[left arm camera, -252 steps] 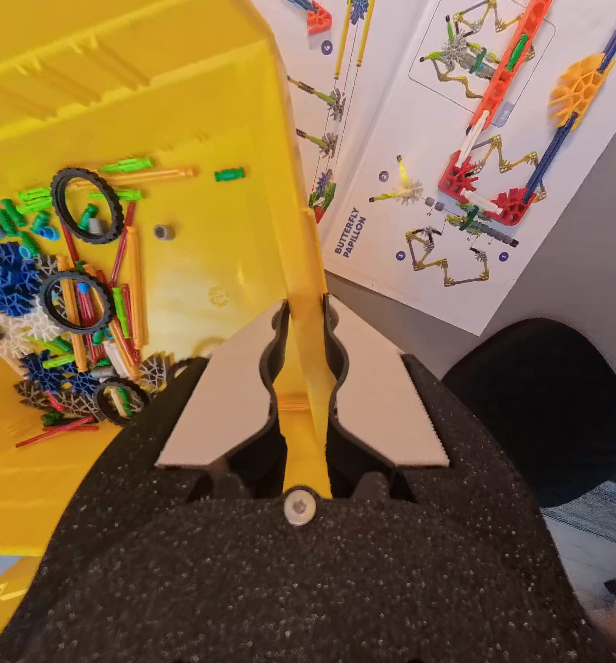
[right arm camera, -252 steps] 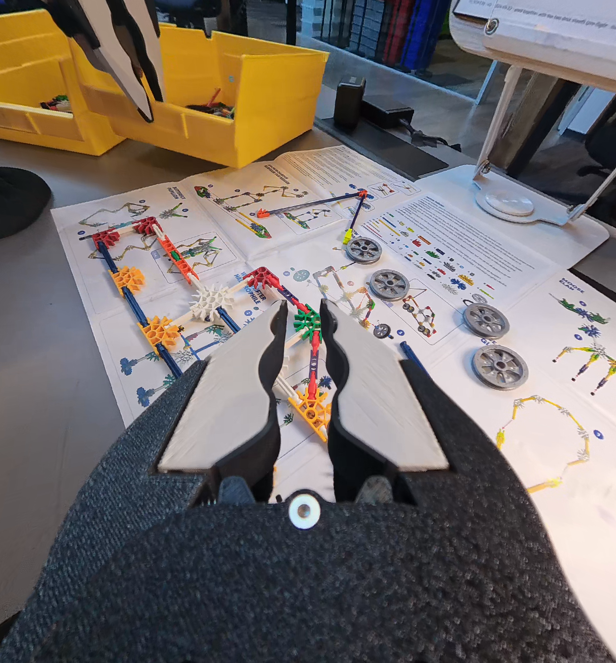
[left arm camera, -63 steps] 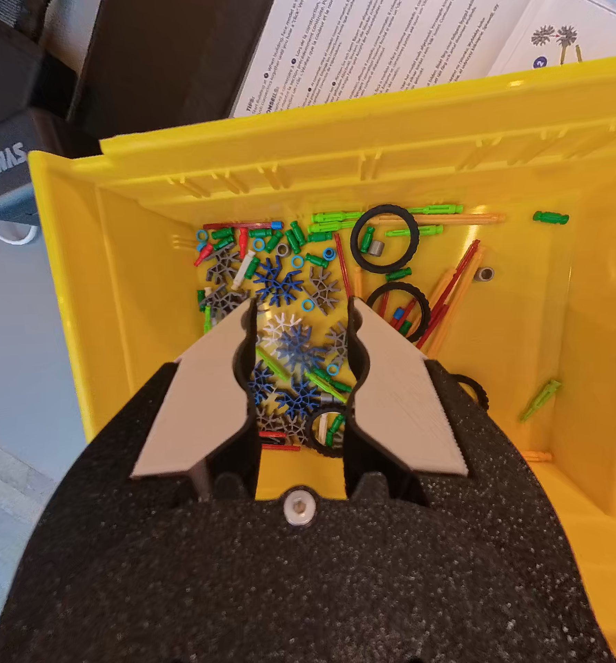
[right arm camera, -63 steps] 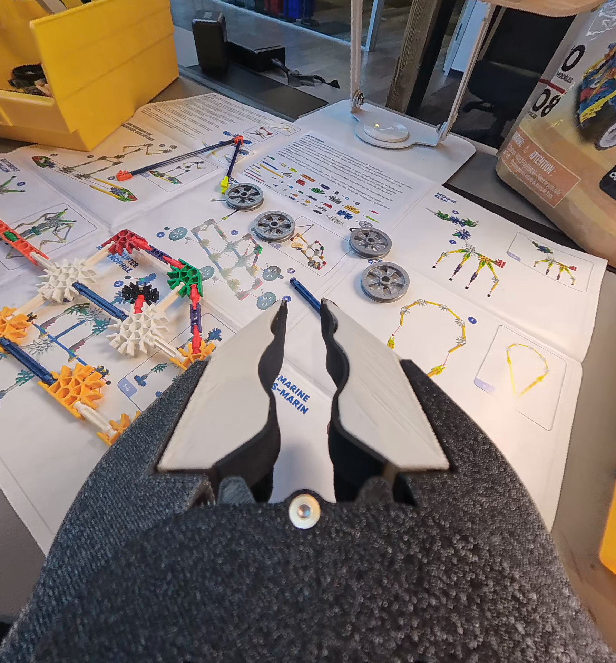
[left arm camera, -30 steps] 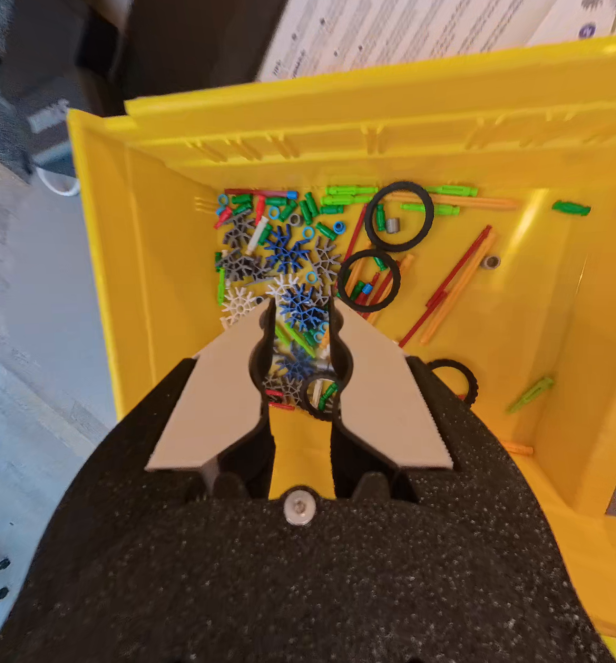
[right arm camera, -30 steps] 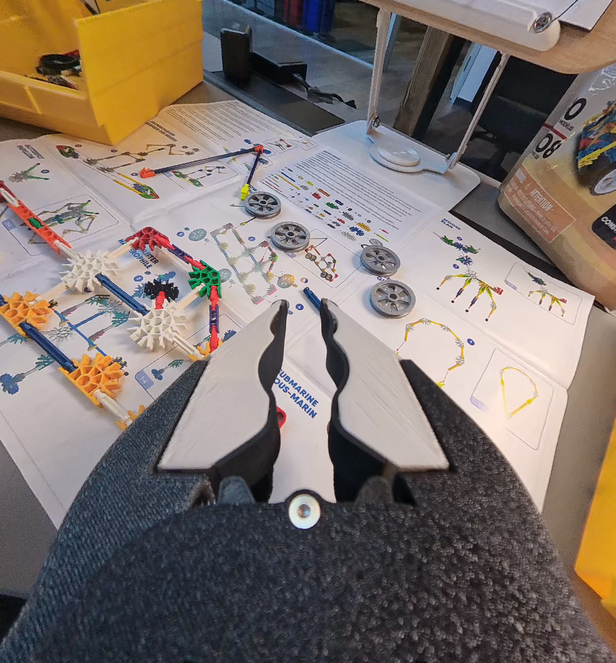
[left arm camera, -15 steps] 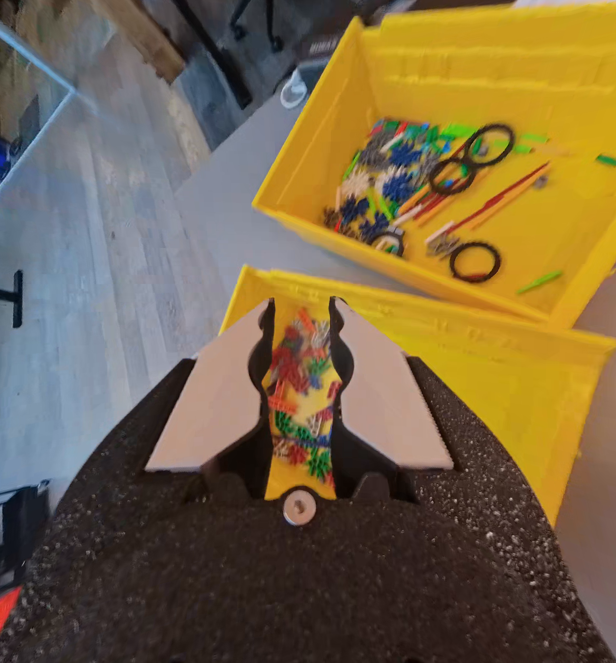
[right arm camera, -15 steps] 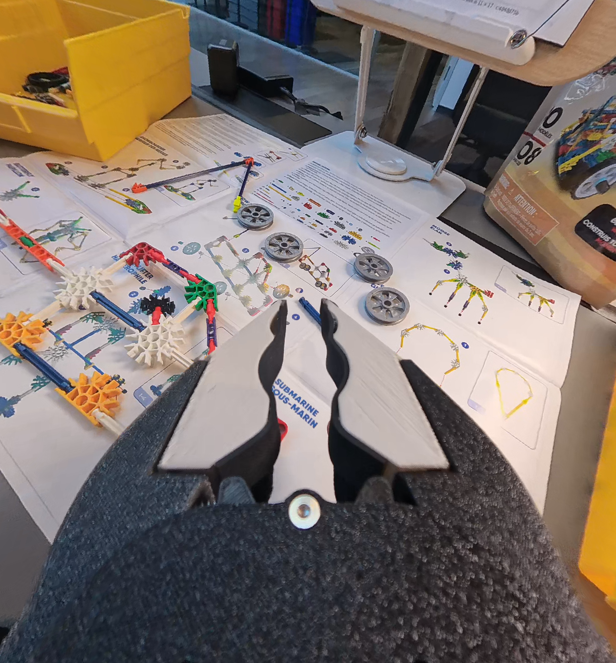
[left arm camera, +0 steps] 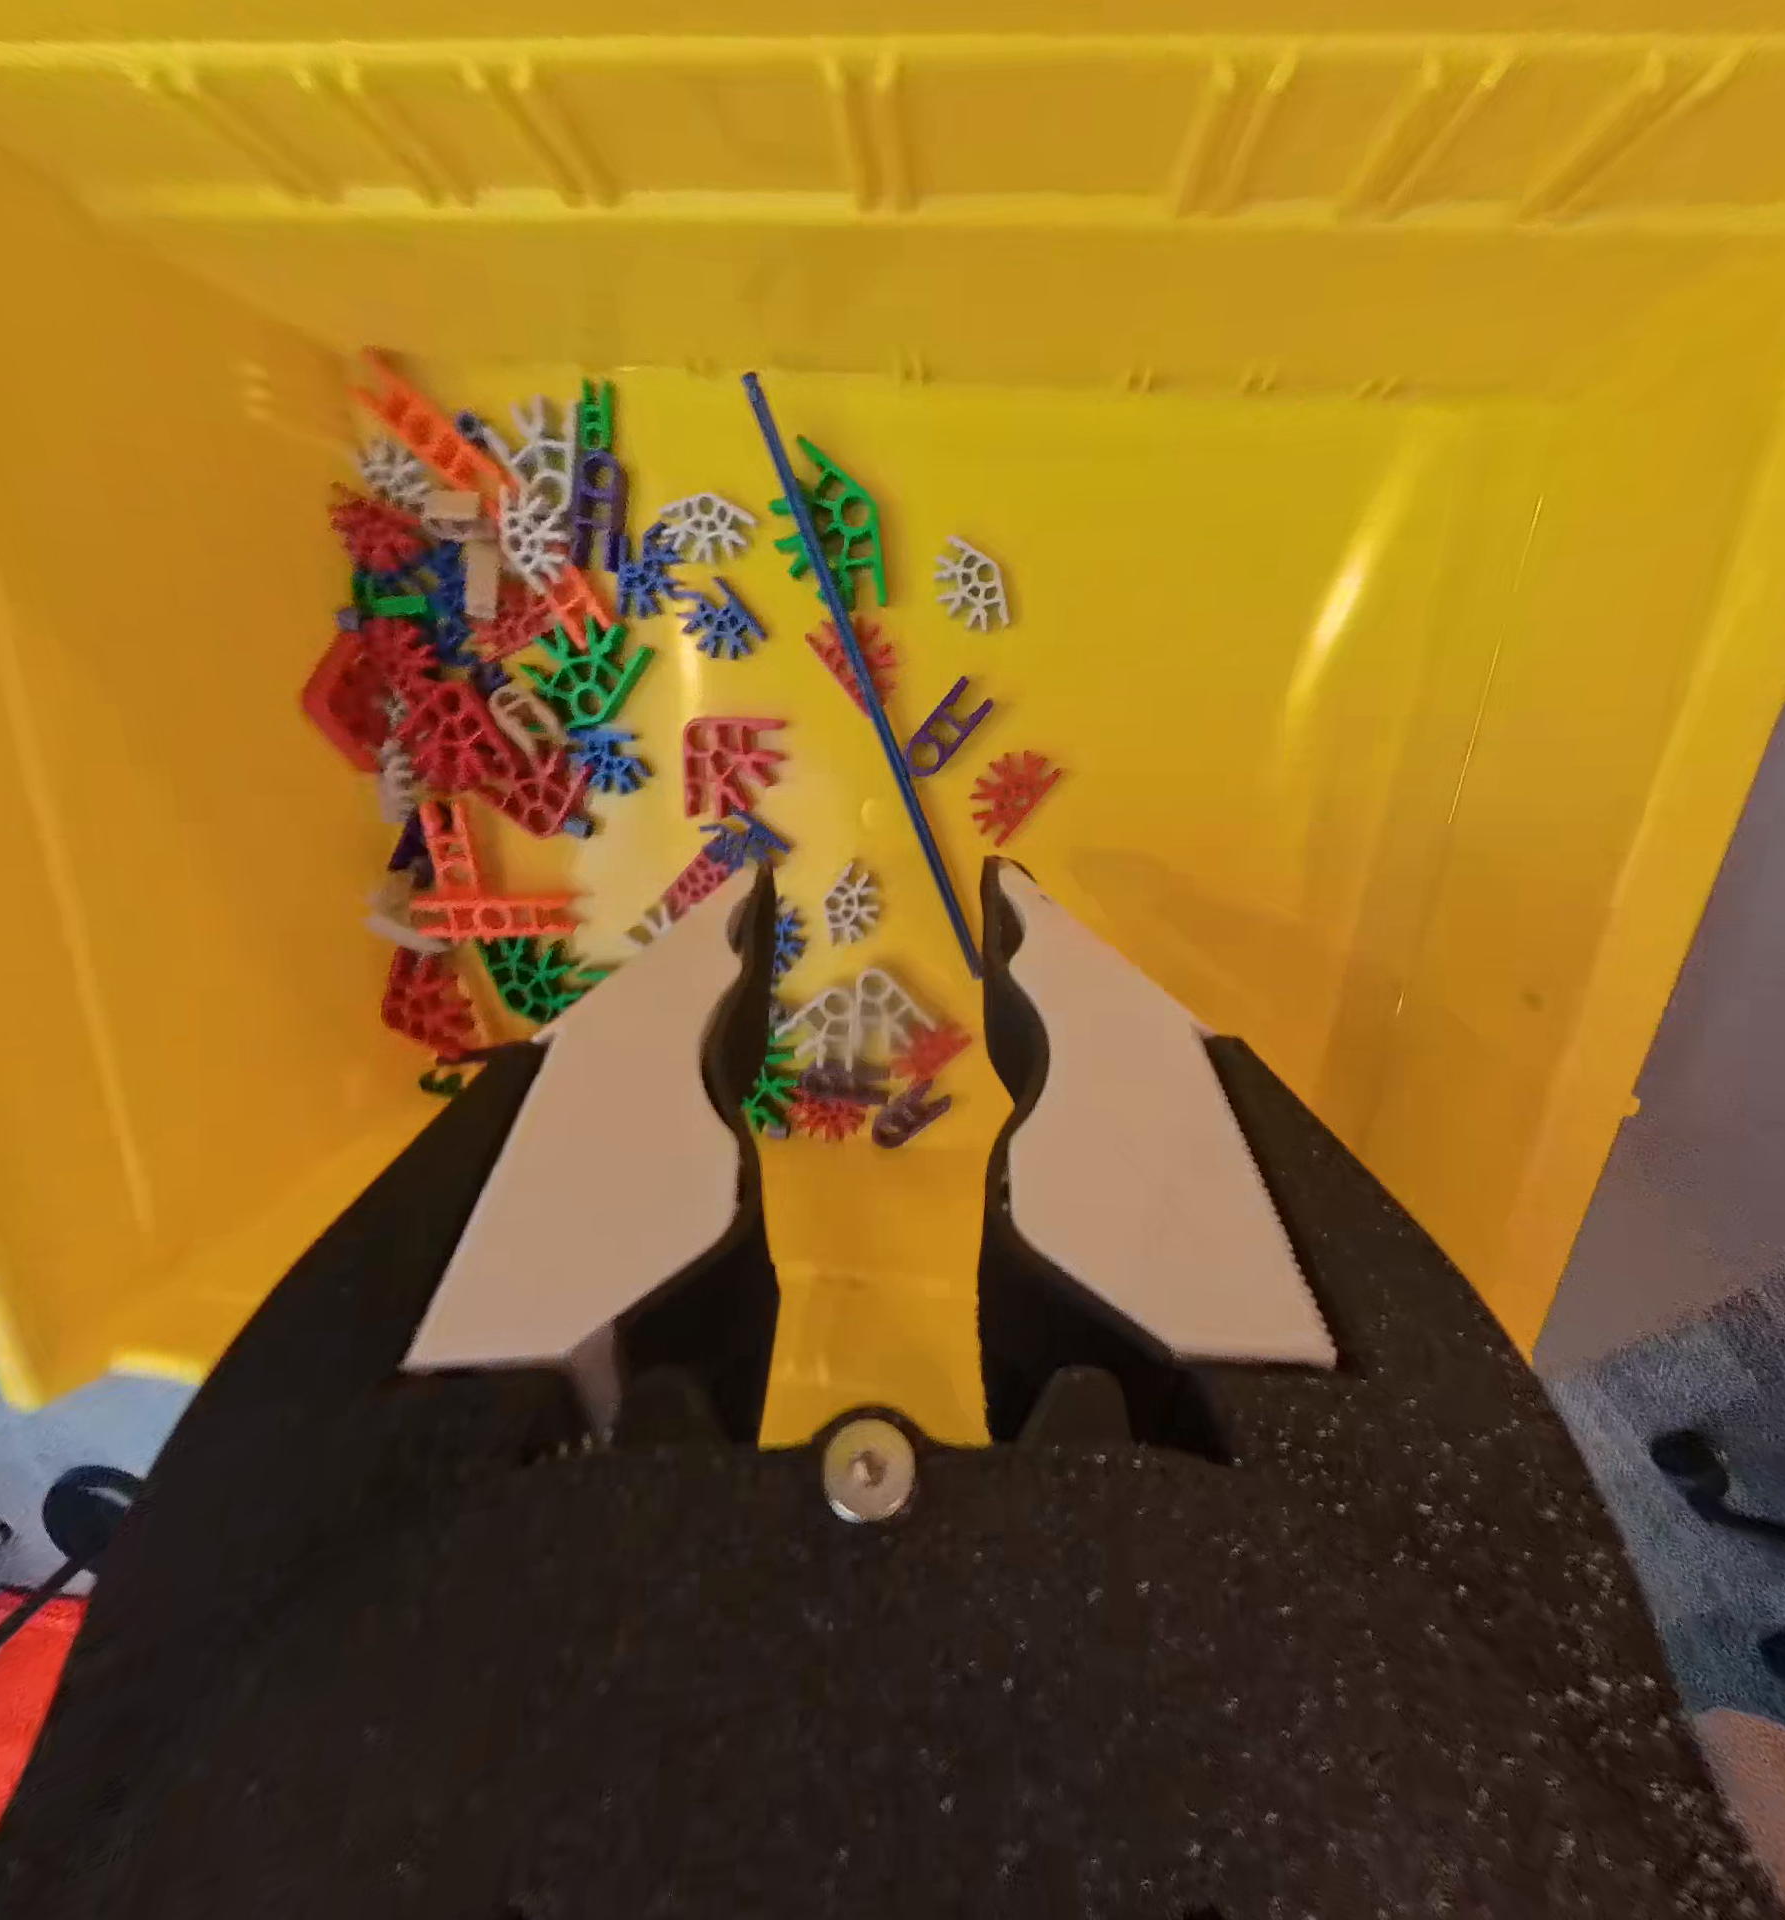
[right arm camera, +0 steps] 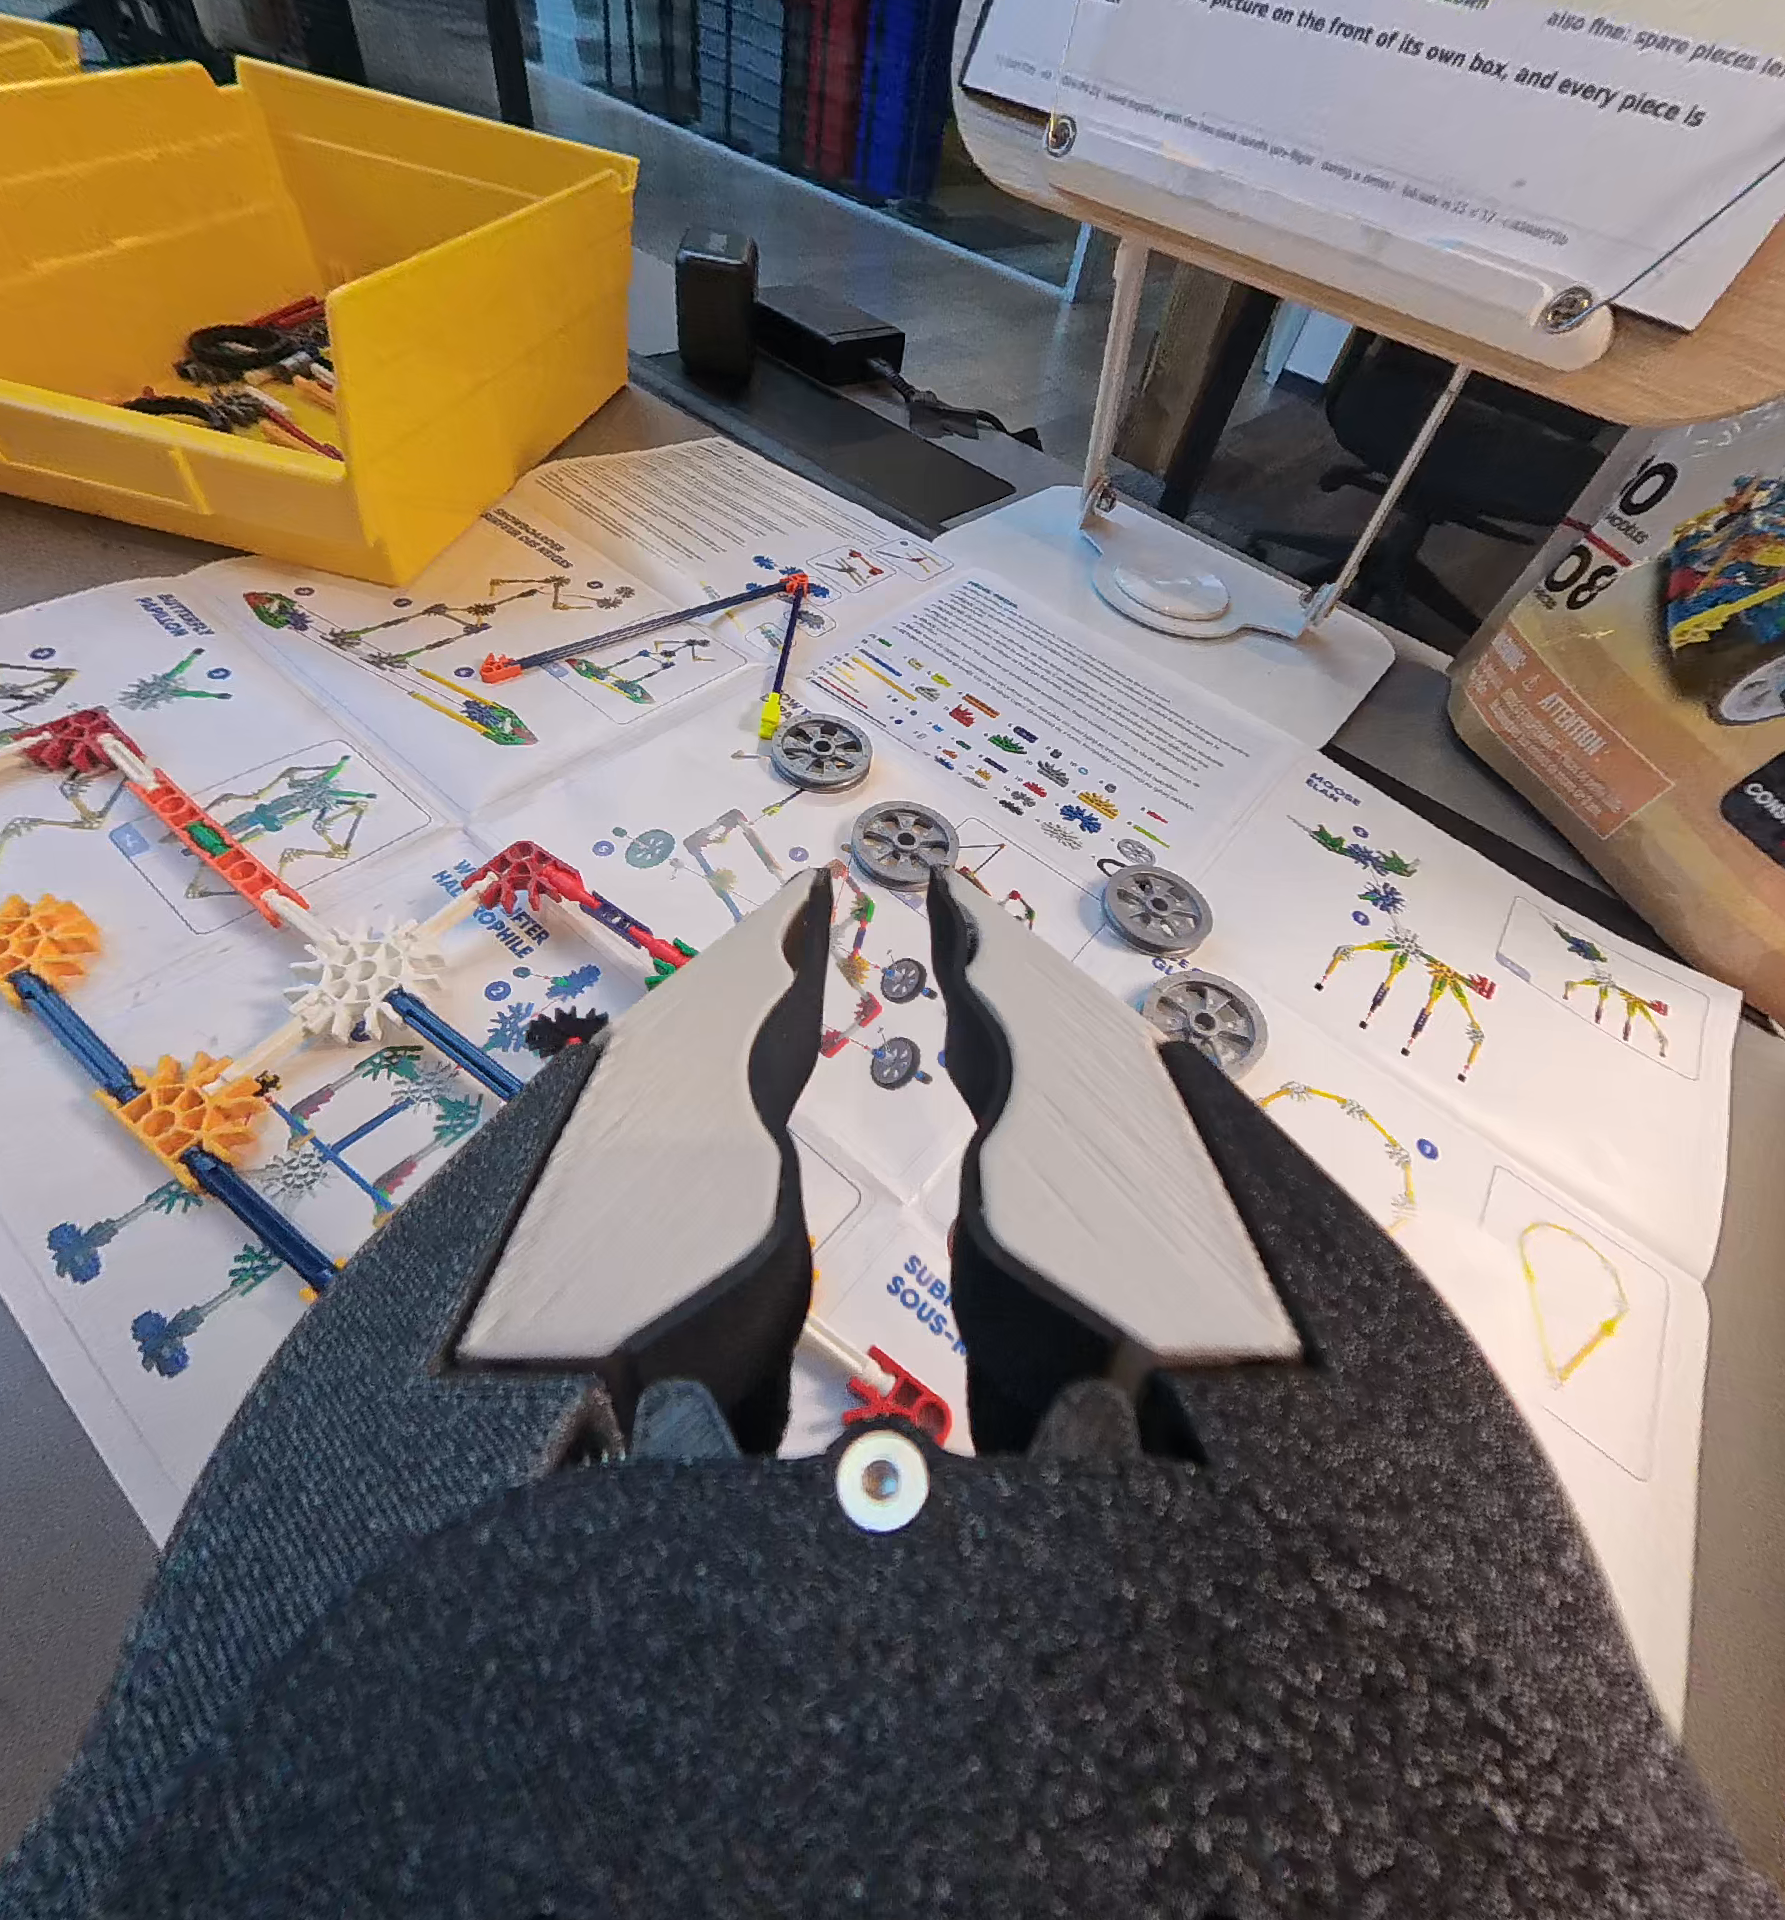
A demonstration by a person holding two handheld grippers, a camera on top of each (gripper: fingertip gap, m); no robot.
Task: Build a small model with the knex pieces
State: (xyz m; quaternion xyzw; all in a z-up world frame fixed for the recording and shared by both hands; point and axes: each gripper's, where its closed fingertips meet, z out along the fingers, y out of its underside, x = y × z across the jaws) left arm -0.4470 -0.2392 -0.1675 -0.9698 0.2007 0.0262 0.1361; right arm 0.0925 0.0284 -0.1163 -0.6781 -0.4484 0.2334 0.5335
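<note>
My left gripper (left arm camera: 872, 883) is open and empty. It points down into a yellow bin (left arm camera: 1231, 540) that holds several loose connectors in red, green, blue, white and orange. A small white connector (left arm camera: 852, 902) lies between its fingertips. A thin blue rod (left arm camera: 846, 634) runs past the right fingertip (left arm camera: 1002, 894). My right gripper (right arm camera: 877, 881) is empty, with its jaws drawn close and a narrow gap at the tips. It hovers over a paper instruction sheet (right arm camera: 1075, 686), just short of a grey wheel (right arm camera: 903, 844).
Three more grey wheels (right arm camera: 1156, 909) lie on the sheet. A partly built rod-and-connector frame (right arm camera: 363, 982) lies to the left. A second yellow bin (right arm camera: 472, 312) with tyres and rods stands at back left. A document stand (right arm camera: 1179, 592) and a toy box (right arm camera: 1646, 748) stand at the right. The left gripper's tips are roughly 60 centimeters from the right gripper's. The thin blue rod (left arm camera: 846, 634) is about 7 centimeters from my left fingertips and 60 centimeters from my right. My right gripper is the nearer one to the grey wheel (right arm camera: 903, 844): about 12 centimeters, against 55 centimeters.
My left gripper left the bin of rods and tyres, swung over the neighbouring bin of connectors and opened wider. My right gripper shifted only slightly over the sheet.
</note>
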